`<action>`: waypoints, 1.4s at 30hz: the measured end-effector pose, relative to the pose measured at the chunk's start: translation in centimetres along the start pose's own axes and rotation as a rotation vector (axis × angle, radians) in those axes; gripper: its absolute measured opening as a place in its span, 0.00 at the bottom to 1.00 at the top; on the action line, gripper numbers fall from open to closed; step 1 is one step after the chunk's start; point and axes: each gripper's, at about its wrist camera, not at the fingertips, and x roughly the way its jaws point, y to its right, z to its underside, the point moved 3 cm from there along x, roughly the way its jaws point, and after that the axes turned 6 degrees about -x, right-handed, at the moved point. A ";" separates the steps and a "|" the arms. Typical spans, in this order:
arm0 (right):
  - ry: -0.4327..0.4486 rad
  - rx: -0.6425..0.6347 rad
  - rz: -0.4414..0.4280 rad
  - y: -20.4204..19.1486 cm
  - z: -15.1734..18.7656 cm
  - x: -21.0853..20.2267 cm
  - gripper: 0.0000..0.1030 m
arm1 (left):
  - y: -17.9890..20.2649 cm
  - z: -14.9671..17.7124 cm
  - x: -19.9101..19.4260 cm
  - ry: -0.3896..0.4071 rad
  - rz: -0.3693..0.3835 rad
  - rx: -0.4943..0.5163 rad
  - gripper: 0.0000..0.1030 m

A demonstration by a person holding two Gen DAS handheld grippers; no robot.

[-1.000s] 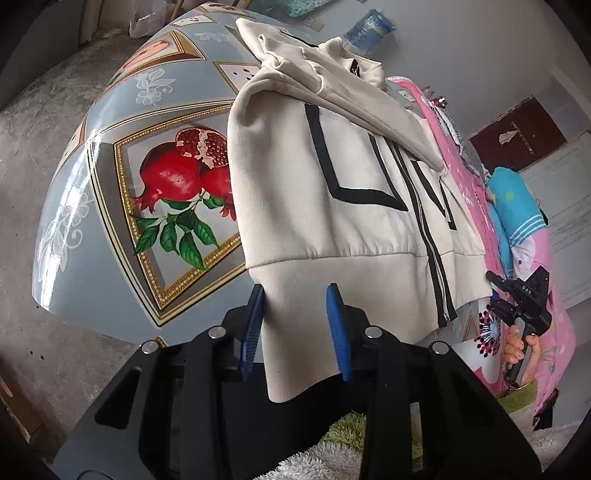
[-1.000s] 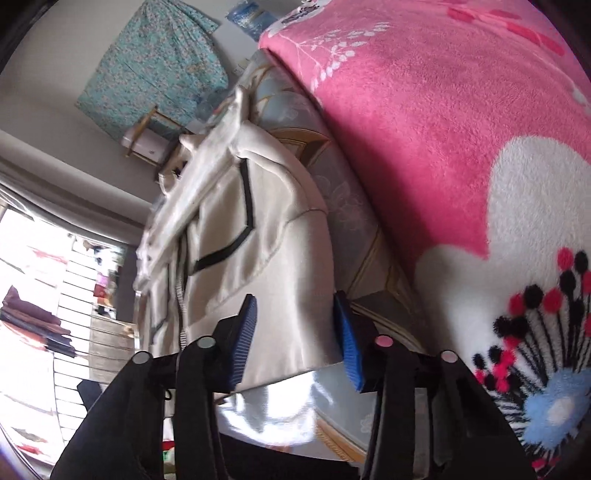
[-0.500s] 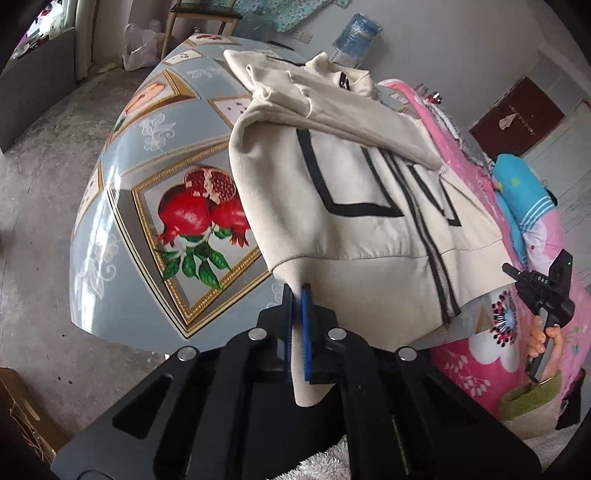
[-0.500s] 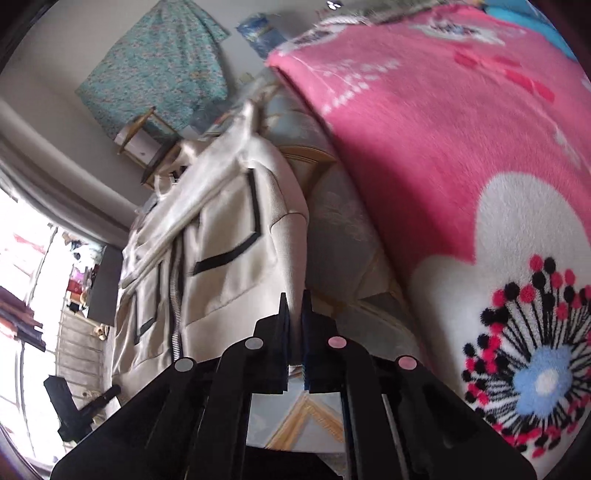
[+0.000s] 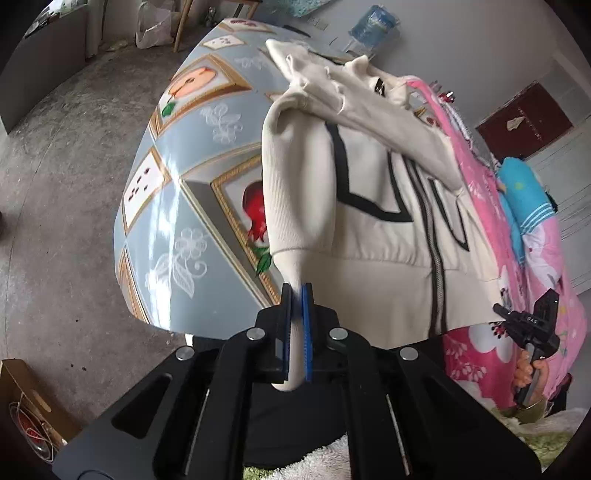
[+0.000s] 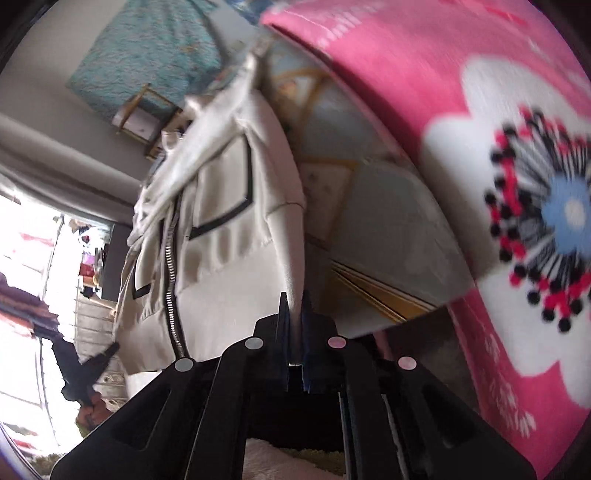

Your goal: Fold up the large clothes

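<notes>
A cream zip-up jacket [image 5: 373,236] with black lines lies front up on a table covered by a fruit-print cloth [image 5: 173,206]. My left gripper [image 5: 296,291] is shut on the jacket's left hem corner, which is lifted and pulled up over the body. In the right wrist view the same jacket [image 6: 229,221] shows, and my right gripper [image 6: 293,299] is shut on its right hem corner, stretched taut. The right gripper [image 5: 532,325] and the hand holding it also appear at the right edge of the left wrist view.
A pink flowered blanket [image 6: 480,147] covers the table's right part, with a blue striped bundle [image 5: 524,199] on it. A concrete floor [image 5: 55,184] lies left of the table, a cardboard box [image 5: 26,402] at lower left. A water bottle [image 5: 373,22] stands beyond the far end.
Both grippers went from open around the hem to shut on it. Both have since lifted and drawn their hem corners up and forward over the jacket.
</notes>
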 end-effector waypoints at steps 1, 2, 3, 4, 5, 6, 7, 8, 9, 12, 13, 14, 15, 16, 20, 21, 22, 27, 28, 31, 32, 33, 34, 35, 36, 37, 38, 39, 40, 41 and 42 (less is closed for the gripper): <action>-0.004 0.005 -0.014 0.2 -0.1 0.1 0.06 | -0.1 0.4 0.3 -0.002 -0.003 -0.009 0.06; -0.010 -0.002 -0.016 0.2 -0.2 0.2 0.06 | -0.3 0.6 0.3 -0.002 0.007 -0.023 0.11; -0.013 -0.014 -0.010 0.1 -0.3 0.2 0.06 | -0.5 0.9 0.2 -0.002 0.028 -0.043 0.15; -0.025 -0.032 -0.002 -0.1 -0.3 0.4 0.08 | -0.8 1.1 0.1 0.002 0.046 -0.065 0.21; -0.037 -0.045 0.008 -0.2 -0.3 0.5 0.10 | -1.0 1.4 0.1 0.002 0.060 -0.084 0.26; -0.048 -0.054 0.018 0.0 -0.2 0.7 0.12 | -1.3 1.8 0.2 -0.006 0.066 -0.098 0.27; -0.064 -0.058 0.025 0.1 -0.2 1.1 0.13 | -1.4 2.1 0.4 -0.012 0.064 -0.105 0.27; -0.072 -0.055 0.025 0.2 -0.2 1.3 0.14 | -1.4 2.5 0.5 -0.019 0.057 -0.109 0.27; -0.070 -0.050 0.019 0.3 0.0 1.4 0.14 | -1.4 2.6 0.7 -0.025 0.049 -0.112 0.27; -0.050 -0.047 0.002 0.5 0.2 1.3 0.14 | -1.4 3.4 1.0 -0.028 0.027 -0.118 0.27; -0.046 -0.054 0.005 0.4 0.3 1.3 0.14 | -1.2 3.5 1.0 -0.026 0.023 -0.116 0.25; -0.040 -0.063 0.015 0.2 0.3 1.3 0.12 | -1.1 3.6 1.0 -0.024 0.020 -0.112 0.24; -0.036 -0.079 0.023 0.0 0.4 1.2 0.08 | -1.0 3.6 1.0 -0.020 0.015 -0.103 0.17; -0.030 -0.089 0.019 -0.3 0.4 1.0 0.06 | -0.5 3.7 0.8 -0.016 0.007 -0.080 0.06; 0.014 -0.124 -0.006 -1.7 -0.1 -0.8 0.06 | 1.2 3.4 -1.2 0.023 0.058 -0.031 0.05; 0.025 -0.130 -0.015 -2.0 -0.3 -1.3 0.05 | 1.7 3.1 -2.0 0.038 0.079 -0.024 0.04; 0.038 -0.139 -0.031 -2.4 -0.7 -1.7 0.05 | 2.3 2.7 -2.8 0.056 0.103 -0.015 0.04; 0.095 -0.147 -0.085 -4.2 -4.1 -2.1 0.05 | 4.3 -1.5 -4.9 0.142 0.197 -0.006 0.04; 0.104 -0.145 -0.091 -4.5 -4.9 -2.0 0.05 | 4.4 -2.6 -4.9 0.154 0.196 -0.004 0.04; 0.147 -0.135 -0.114 -5.5 -8.3 -1.2 0.05 | 4.9 -6.3 -4.4 0.200 0.174 0.005 0.04; 0.159 -0.132 -0.118 -5.7 -9.5 -0.9 0.05 | 4.9 -7.7 -4.0 0.207 0.175 0.000 0.04; 0.166 -0.124 -0.126 -5.9 -11.0 -0.2 0.05 | 4.9 -8.8 -3.7 0.213 0.171 -0.003 0.04; 0.169 -0.108 -0.136 -5.9 -12.3 0.5 0.05 | 4.8 -10.2 -3.1 0.218 0.164 -0.006 0.05; 0.169 -0.092 -0.145 -5.9 -13.3 1.4 0.05 | 4.7 -11.6 -2.3 0.219 0.153 -0.014 0.05; 0.163 -0.069 -0.157 -5.7 -14.6 2.6 0.06 | 4.4 -12.8 -1.3 0.215 0.135 -0.027 0.06; 0.152 -0.043 -0.166 -5.2 -15.6 3.7 0.06 | 4.0 -13.8 -0.4 0.218 0.111 -0.039 0.10; 0.137 -0.012 -0.175 -4.6 -16.5 5.1 0.08 | 3.5 -14.7 0.5 0.237 0.073 -0.054 0.17; 0.114 0.021 -0.183 -3.9 -17.2 6.5 0.15 | 2.9 -15.5 1.1 0.251 0.034 -0.070 0.25; 0.099 0.056 -0.185 -3.3 -17.5 7.6 0.27 | 2.1 -16.0 1.8 0.254 0.004 -0.096 0.35; 0.093 0.092 -0.187 -2.6 -17.8 8.3 0.33 | 1.4 -16.2 2.2 0.250 -0.006 -0.119 0.36; 0.094 0.132 -0.213 -1.8 -17.9 8.7 0.34 | 0.7 -16.3 2.4 0.244 -0.002 -0.152 0.36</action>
